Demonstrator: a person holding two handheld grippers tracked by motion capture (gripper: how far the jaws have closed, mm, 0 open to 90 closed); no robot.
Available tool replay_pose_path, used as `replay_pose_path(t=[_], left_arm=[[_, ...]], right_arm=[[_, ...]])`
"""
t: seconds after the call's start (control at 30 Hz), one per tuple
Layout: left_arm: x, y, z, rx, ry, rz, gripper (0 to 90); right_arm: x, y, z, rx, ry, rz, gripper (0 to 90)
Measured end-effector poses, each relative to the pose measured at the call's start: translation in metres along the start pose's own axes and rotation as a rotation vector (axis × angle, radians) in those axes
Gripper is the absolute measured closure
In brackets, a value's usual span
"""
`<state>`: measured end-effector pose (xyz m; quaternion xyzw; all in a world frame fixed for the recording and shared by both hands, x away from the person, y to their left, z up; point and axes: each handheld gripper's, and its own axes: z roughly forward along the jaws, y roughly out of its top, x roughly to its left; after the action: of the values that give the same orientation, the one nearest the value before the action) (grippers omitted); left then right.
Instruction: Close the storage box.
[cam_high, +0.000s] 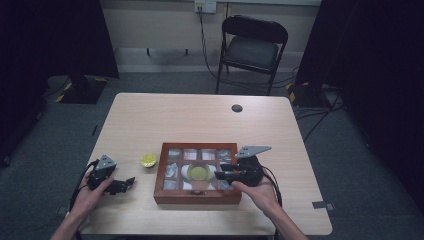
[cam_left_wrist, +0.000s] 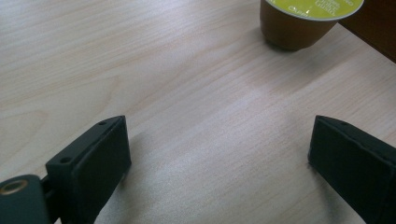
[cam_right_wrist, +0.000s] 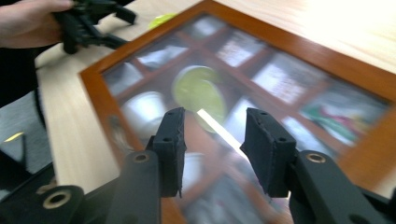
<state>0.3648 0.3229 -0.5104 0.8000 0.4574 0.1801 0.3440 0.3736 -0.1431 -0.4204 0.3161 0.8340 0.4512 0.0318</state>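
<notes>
A wooden box (cam_high: 197, 196) with a glass lid and several compartments lies near the table's front edge. Inside it, under the glass, a yellow-lidded capsule (cam_high: 198, 173) (cam_right_wrist: 201, 91) sits in the middle compartment. A second capsule (cam_high: 148, 160) (cam_left_wrist: 303, 18) with a yellow lid and brown body stands on the table just left of the box. My left gripper (cam_high: 126, 184) (cam_left_wrist: 219, 140) rests low over the bare table, open wide, a little short of that capsule. My right gripper (cam_high: 221, 174) (cam_right_wrist: 212, 126) hovers over the box's lid, open with nothing between its fingers.
A dark folding chair (cam_high: 254, 46) stands behind the table. A small dark round cap (cam_high: 237, 108) sits in the tabletop (cam_high: 190, 120) at the back. Cables run across the floor at right. The box's corner (cam_left_wrist: 378, 28) shows beside the loose capsule.
</notes>
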Motion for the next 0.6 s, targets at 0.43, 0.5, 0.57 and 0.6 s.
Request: replay_pose_path(t=[0.43,0.5,0.57,0.6], left_arm=[[0.0,0.0,0.0,0.0,0.0,0.0,5.0],[0.0,0.0,0.0,-0.002,0.002,-0.003,4.9],[0.0,0.0,0.0,-0.001,0.002,-0.004,4.8],[0.0,0.0,0.0,-0.001,0.003,-0.004,4.7]], right_arm=[[-0.041,-0.035,-0.045,-0.011,-0.208,0.105,41.3],[-0.051,-0.042,-0.05,0.0,-0.252,0.117,39.0],[-0.063,-0.051,-0.056,0.003,-0.289,0.152,36.2],[-0.07,-0.056,-0.058,0.008,-0.305,0.179,34.3]])
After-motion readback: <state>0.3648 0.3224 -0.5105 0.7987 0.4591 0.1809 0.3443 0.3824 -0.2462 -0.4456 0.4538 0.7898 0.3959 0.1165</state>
